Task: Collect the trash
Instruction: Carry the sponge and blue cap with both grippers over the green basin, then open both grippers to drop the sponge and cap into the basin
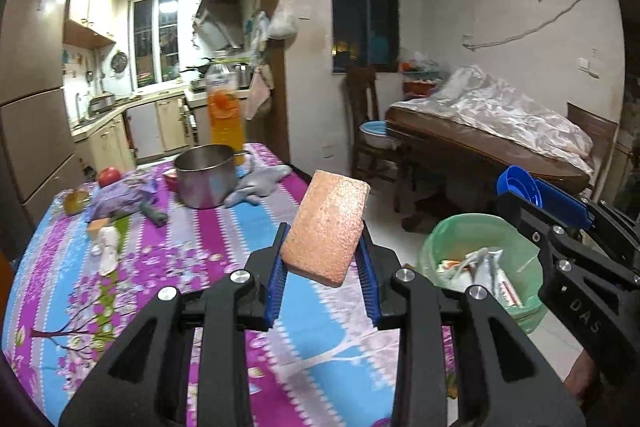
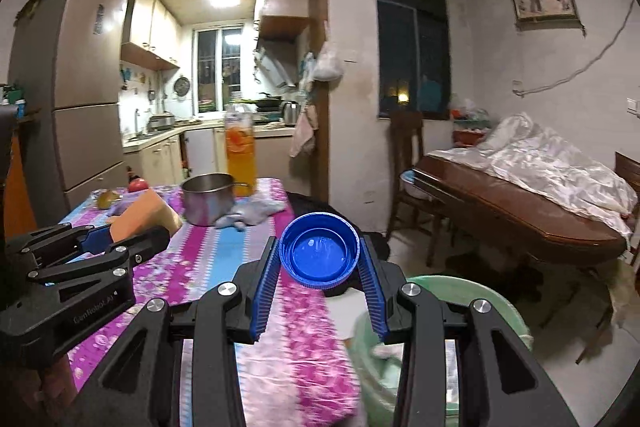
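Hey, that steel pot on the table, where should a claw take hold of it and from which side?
Grip the steel pot by its thin upright rim, coming from above with one finger inside: it stands open-mouthed and looks empty. Its body looks too wide to span.

Open floor surrounds the green bin (image 1: 480,259); the pot (image 1: 206,175) and bottle (image 1: 224,111) crowd the table's (image 1: 224,235) far end.

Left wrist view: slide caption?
Left gripper clamps orange rectangular sponge above floral-clothed table, beside green-lined trash bin.

Green bin (image 2: 460,311) blurred, mostly behind gripper
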